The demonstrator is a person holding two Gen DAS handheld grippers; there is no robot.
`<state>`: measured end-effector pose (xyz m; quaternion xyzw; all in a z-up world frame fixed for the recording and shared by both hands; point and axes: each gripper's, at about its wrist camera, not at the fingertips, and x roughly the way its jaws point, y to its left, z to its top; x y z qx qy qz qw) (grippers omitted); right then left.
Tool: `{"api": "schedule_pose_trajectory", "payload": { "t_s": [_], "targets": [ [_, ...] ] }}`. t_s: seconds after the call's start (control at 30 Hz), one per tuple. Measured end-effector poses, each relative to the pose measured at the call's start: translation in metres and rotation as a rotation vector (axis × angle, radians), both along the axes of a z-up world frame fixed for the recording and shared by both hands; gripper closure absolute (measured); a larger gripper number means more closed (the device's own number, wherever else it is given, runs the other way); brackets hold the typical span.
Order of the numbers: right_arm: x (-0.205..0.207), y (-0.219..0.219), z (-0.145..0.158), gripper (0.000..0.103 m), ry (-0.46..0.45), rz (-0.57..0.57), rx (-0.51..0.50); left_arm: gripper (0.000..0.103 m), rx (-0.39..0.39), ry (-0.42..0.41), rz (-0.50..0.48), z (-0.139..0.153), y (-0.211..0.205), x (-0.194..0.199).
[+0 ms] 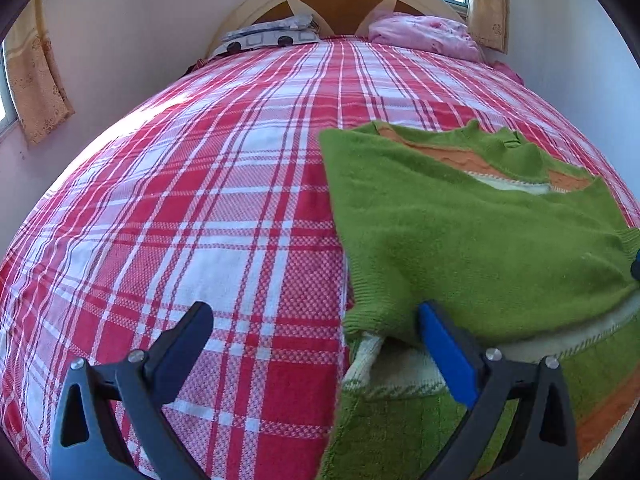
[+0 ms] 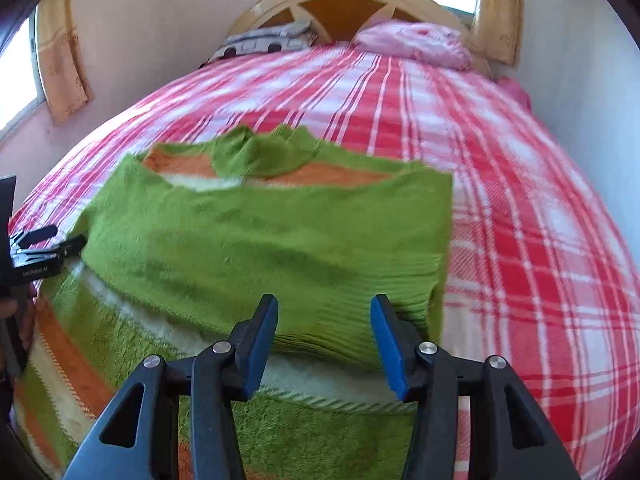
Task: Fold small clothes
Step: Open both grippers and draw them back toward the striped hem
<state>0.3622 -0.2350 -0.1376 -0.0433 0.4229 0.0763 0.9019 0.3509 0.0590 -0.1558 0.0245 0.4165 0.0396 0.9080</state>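
Now both pairs of fingers stand released, right gripper (image 2: pixel 324 340) and left gripper (image 1: pixel 316 344) empty above one folded green sweater (image 2: pixel 260 240), lying crosswise at lower centre, collar toward the headboard, on the plaid bed (image 2: pixel 520 240).

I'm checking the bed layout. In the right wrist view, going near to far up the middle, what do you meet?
Right gripper → green sweater → red plaid bedspread → pink pillow → wooden headboard.

Black gripper (image 2: pixel 324 340), blue pads (image 2: pixel 386 344)
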Motion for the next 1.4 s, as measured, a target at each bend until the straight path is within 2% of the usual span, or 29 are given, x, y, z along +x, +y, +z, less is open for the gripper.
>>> {"api": "schedule_pose_trajectory", "payload": {
  "t_s": [0.07, 0.2, 0.43, 0.6, 0.77, 1.07, 1.4],
  "targets": [
    [0.011, -0.006, -0.016, 0.053, 0.073, -0.019, -0.012, 0.000, 0.029, -0.010, 0.001, 0.000, -0.005, -0.002],
    [0.014, -0.011, -0.017, 0.053, 0.051, -0.019, 0.017, 0.000, 0.070, -0.028, 0.000, 0.002, -0.010, -0.005],
    [-0.003, -0.013, -0.013, 0.053, 0.033, -0.019, 0.036, 0.000, 0.031, -0.057, -0.004, 0.010, -0.005, -0.018],
    [0.005, -0.012, -0.013, 0.052, 0.056, -0.031, 0.032, 0.000, 0.052, -0.057, -0.016, 0.010, -0.010, -0.022],
    [-0.007, -0.007, -0.006, 0.047, 0.030, -0.046, 0.038, 0.000, 0.030, -0.081, -0.024, 0.015, -0.008, -0.034],
    [-0.021, -0.012, -0.001, 0.046, 0.005, -0.051, 0.052, 0.000, 0.013, -0.087, -0.042, 0.018, -0.012, -0.042],
    [-0.035, -0.013, -0.008, 0.045, 0.024, -0.055, 0.075, 0.000, 0.006, -0.089, -0.064, 0.020, -0.018, -0.054]
  ]
}}
